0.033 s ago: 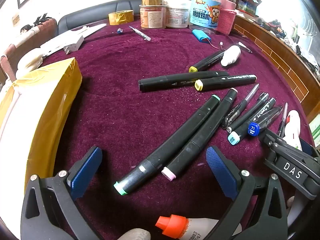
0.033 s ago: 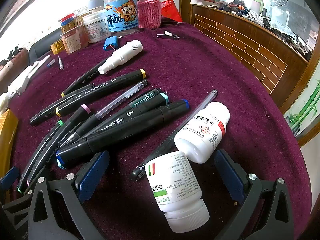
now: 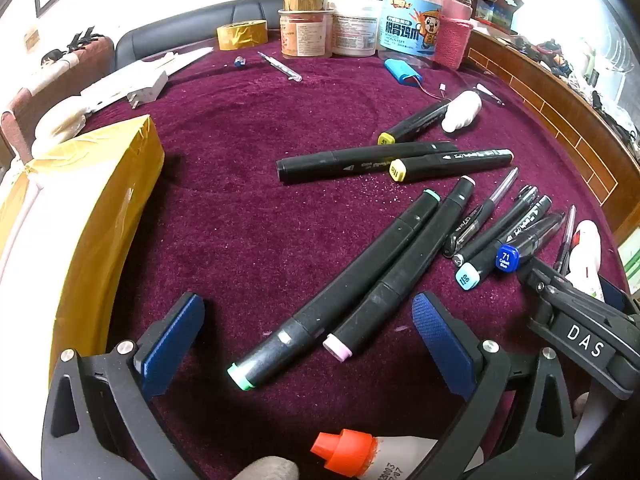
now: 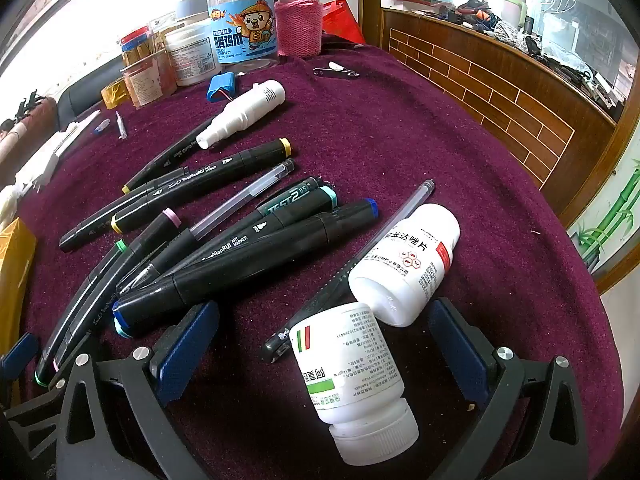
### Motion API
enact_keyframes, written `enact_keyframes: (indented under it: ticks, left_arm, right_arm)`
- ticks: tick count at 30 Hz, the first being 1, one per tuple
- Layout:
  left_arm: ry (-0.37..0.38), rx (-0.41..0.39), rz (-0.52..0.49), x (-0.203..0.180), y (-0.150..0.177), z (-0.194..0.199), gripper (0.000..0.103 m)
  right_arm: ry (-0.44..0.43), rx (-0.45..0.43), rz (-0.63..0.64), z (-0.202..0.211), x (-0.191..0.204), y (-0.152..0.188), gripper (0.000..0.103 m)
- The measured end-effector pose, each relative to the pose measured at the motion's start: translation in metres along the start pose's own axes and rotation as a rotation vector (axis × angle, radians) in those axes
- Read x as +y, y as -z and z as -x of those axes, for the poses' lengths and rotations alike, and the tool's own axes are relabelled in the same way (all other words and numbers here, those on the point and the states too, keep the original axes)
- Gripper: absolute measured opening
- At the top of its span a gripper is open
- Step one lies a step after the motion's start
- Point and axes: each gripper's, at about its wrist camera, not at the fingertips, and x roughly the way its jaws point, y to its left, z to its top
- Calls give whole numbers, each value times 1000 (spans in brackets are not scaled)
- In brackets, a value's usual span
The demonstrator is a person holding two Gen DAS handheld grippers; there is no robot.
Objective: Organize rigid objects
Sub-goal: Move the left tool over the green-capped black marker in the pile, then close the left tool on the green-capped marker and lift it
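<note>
Sorting not yet begun, by my reading; nothing gripped. Left tool [image 3: 308, 344]: jaws spread full wide, empty, low over the maroon surface [image 3: 248, 208]. Gold-wrapped box [image 3: 84, 216] at 9 o'clock; green-capped marker [image 3: 336, 296] and pink-capped marker [image 3: 400, 272] lie side by side between the pads, running toward 1 o'clock. Right tool [image 4: 324, 344]: likewise wide, holding nothing; green-label bottle [image 4: 352, 368] lies on its side between the jaws, cap nearest, white bottle [image 4: 404, 264] touching it at 1 o'clock, marker pile [image 4: 200, 232] at 10 o'clock. Next move likely wants one item singled out, jaws squared across it before closing.
</note>
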Motion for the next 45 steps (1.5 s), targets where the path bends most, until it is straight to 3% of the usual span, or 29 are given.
enact_keyframes:
  ticks: [7,12,16,25,28,32,34,35,36,37,39,42,45]
  left_arm:
    - [0,-1,-2,-1,0,0,103]
    - [2,8,6,1,-1,0,103]
    - [44,73,-60,5,3,5,103]
    - [29,53,-71,3,19,17,103]
    - [89,50,-60,12,20,21,103]
    - [194,17,3,31,22,39,101]
    - [231,-4,-5,34,21,48,101]
    - [226,-21,-25,33,19,52,99]
    - [220,-33,-41,31,17,54,88]
    - [214,-57,-67,29,14,56,70]
    - [202,-60,-116,24,6,54,46]
    - [257,18,-154,19,-9,37,43]
    - [235,10,-171,10,-24,24,43]
  right_arm:
    - [-5,0,19,-2,2,0,102]
    - [-83,47,72,-3,-5,-9,102]
    - [-66,106,86,0,-1,-4,102]
    - [-75,107,90,7,-3,2,100]
    - [-111,51,61,27,-11,10,96]
    - [-129,-124,71,56,-20,9,96]
    - [-152,-158,52,56,-23,1,96]
    - [-176,-158,21,52,-27,-7,96]
    - [-201,-157,-3,47,-29,-12,92]
    - [-224,-161,-21,41,-31,-15,88]
    - [-222,-184,-51,27,-36,-15,79]
    - [-291,-140,-131,17,-51,-18,72]
    - [-332,-134,-179,13,-60,-18,72]
